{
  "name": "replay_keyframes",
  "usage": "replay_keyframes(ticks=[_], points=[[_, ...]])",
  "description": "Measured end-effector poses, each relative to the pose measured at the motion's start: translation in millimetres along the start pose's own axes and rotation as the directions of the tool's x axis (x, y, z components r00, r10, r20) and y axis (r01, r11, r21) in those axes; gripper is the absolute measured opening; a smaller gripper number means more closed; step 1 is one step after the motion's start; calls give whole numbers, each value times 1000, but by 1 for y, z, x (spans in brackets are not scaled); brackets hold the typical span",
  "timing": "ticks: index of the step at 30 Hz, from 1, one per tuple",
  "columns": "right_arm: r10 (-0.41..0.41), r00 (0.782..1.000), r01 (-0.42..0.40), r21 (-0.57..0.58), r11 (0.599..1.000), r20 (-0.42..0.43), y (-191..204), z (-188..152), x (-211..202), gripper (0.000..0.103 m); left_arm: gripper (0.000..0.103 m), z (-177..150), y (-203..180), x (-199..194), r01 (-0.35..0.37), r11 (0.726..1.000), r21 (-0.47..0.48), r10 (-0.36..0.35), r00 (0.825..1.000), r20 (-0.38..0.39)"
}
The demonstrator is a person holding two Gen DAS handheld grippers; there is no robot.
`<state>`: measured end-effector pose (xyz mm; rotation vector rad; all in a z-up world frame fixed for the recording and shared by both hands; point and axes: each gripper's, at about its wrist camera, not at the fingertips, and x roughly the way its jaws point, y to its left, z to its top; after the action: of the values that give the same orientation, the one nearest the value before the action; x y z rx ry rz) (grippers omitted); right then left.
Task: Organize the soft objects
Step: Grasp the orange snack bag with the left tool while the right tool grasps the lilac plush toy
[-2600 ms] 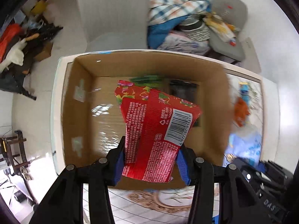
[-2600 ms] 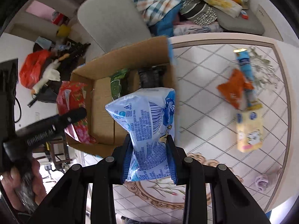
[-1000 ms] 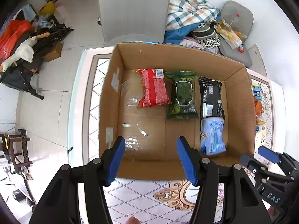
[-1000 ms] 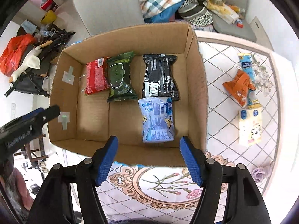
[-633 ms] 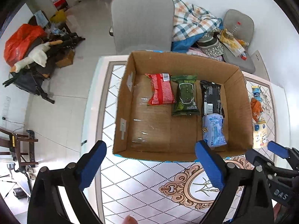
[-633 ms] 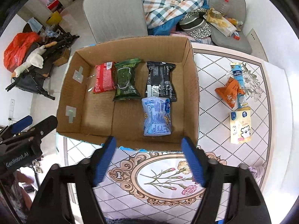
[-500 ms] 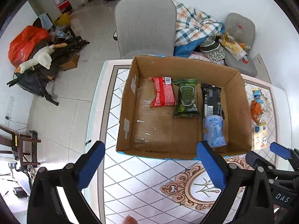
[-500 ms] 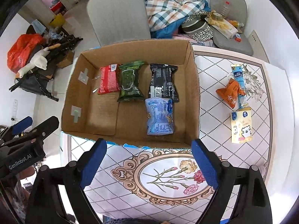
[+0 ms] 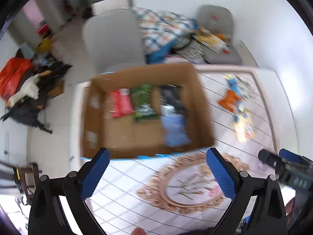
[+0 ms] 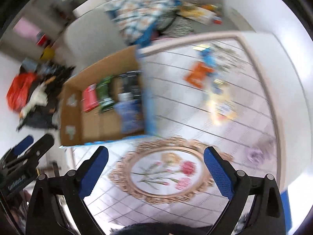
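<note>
Left wrist view: L gripper [image 9: 156, 168] jaws wide apart, nothing between them, over the patterned tablecloth [image 9: 185, 184] w/ its oval flower medallion. Cardboard box [image 9: 203, 109] sits beyond the fingertips, on the table's far left part. Inside, back row L to R: red pack [image 9: 120, 102], green pack [image 9: 143, 102], black pack [image 9: 172, 98]; pale blue pack [image 9: 175, 129] in front of the black one, by the right wall. Vs 0.5 s ago: box has slid left of centre in frame and the loose items right of it now show more fully — orange pouch [image 9: 228, 99], blue tube [image 9: 233, 83], yellow pack [image 9: 244, 131] (all smeared, heavy blur). R gripper's tip pokes in at lower right.

Right wrist view: R gripper [image 10: 155, 167] also spread wide, empty, over the medallion. Box [image 10: 71, 117] now pushed to the left half of frame, only partly seen past its right wall; same four packs inside — red [image 10: 90, 98], green [image 10: 104, 94], black [image 10: 130, 86], pale blue [image 10: 130, 115]. Orange pouch [image 10: 198, 74], blue tube [image 10: 208, 55] and yellow pack [image 10: 223, 109] lie on the cloth, well apart from the box, nearer frame centre than 0.5 s ago. Purple soft lump [image 10: 256, 154] near the table's right edge. L gripper at lower left edge. Whole view blurred.
</note>
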<state>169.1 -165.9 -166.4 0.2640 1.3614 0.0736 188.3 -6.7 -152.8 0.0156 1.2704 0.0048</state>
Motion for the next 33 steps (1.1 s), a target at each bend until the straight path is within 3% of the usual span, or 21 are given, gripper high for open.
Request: replay_keyframes(ticks=[4, 9, 11, 14, 17, 19, 20, 21, 23, 24, 30, 33], points=[[-68, 998, 69, 180, 981, -13, -91, -7, 0, 100, 101, -1, -66, 21, 53, 995, 84, -47, 996, -69], [-100, 991, 129, 457, 880, -87, -222, -26, 30, 100, 101, -7, -147, 67, 47, 980, 195, -20, 990, -140], [-45, 992, 105, 554, 826, -121, -267, -34, 52, 99, 101, -7, -169, 86, 36, 975, 221, 0, 987, -163], [36, 985, 84, 652, 753, -169, -316, -46, 90, 90, 101, -5, -193, 116, 20, 971, 238, 29, 979, -200], [128, 975, 38, 708, 705, -181, -340, -52, 123, 85, 101, 6, -202, 138, 17, 975, 221, 39, 968, -247], [214, 959, 0, 759, 651, -185, -350, -57, 149, 82, 101, 18, -203, 149, 11, 980, 198, 43, 962, -270], [244, 953, -16, 776, 631, -178, -351, -59, 157, 78, 101, 24, -202, 153, 13, 984, 180, 38, 960, -276], [252, 951, -17, 781, 624, -180, -351, -59, 163, 63, 101, 33, -201, 156, 15, 987, 161, 31, 959, -281], [225, 958, -1, 779, 627, -179, -349, -56, 166, 50, 101, 51, -199, 161, 19, 991, 133, 21, 956, -292], [204, 962, 4, 762, 647, -179, -345, -52, 165, 37, 101, 61, -200, 164, 31, 992, 126, 8, 954, -299], [-1, 978, 107, 494, 863, -211, -299, -1, 154, 35, 101, 123, -210, 205, 36, 988, 151, 19, 938, -347], [-49, 977, 127, 385, 914, -206, -280, 19, 155, 35, 101, 145, -215, 238, 43, 985, 169, 25, 925, -380]])
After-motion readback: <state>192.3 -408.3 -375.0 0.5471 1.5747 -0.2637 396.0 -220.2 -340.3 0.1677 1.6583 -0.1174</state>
